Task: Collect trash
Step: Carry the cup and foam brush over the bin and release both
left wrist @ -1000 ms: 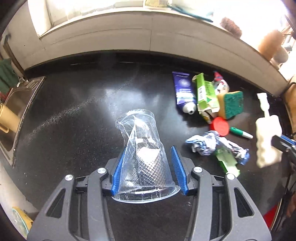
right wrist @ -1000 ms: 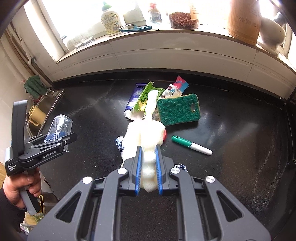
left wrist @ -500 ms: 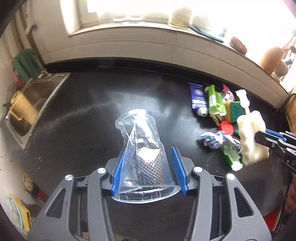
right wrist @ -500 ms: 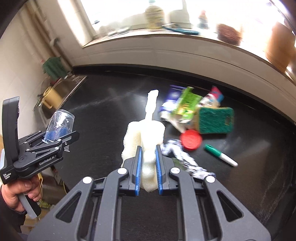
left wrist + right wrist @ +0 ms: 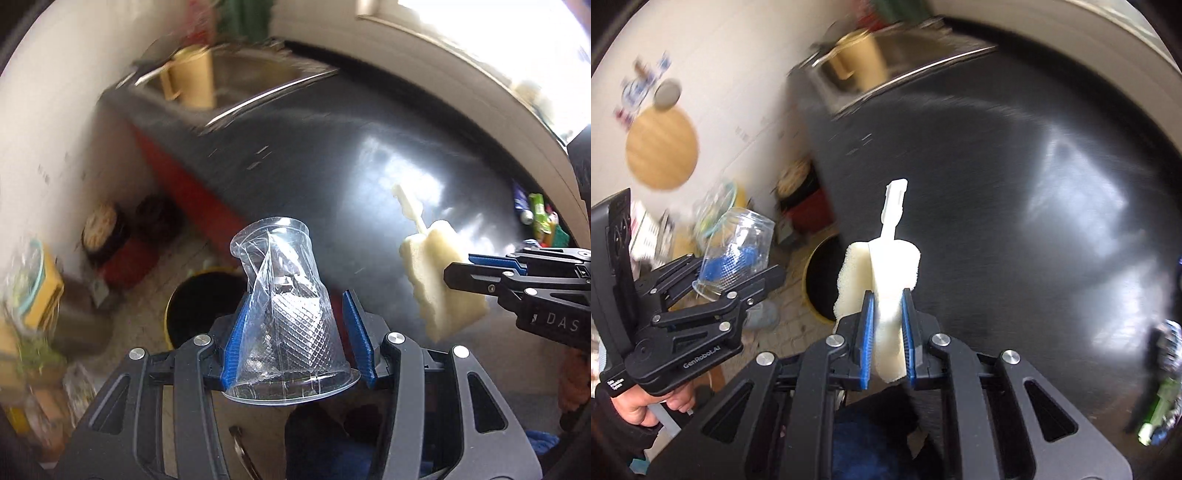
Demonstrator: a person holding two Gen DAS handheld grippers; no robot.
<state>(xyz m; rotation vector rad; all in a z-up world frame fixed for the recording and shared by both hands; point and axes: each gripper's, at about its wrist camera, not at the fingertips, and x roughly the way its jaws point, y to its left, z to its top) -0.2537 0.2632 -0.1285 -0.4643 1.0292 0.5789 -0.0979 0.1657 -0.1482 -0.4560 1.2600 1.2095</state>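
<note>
Your left gripper (image 5: pixel 291 332) is pinching the crumpled clear plastic cup (image 5: pixel 284 314) (flimsy; keep gripping near its rim). Your right gripper (image 5: pixel 886 336) is squeezing the soft white foam brush (image 5: pixel 882 280).

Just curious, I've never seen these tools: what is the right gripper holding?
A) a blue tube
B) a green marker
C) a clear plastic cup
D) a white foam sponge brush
D: the right gripper is clamped on the white foam sponge brush.

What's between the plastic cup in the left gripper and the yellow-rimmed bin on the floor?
Nothing shows between them. In the left wrist view the plastic cup hangs in open air beside the bin, with only floor around it.
</note>
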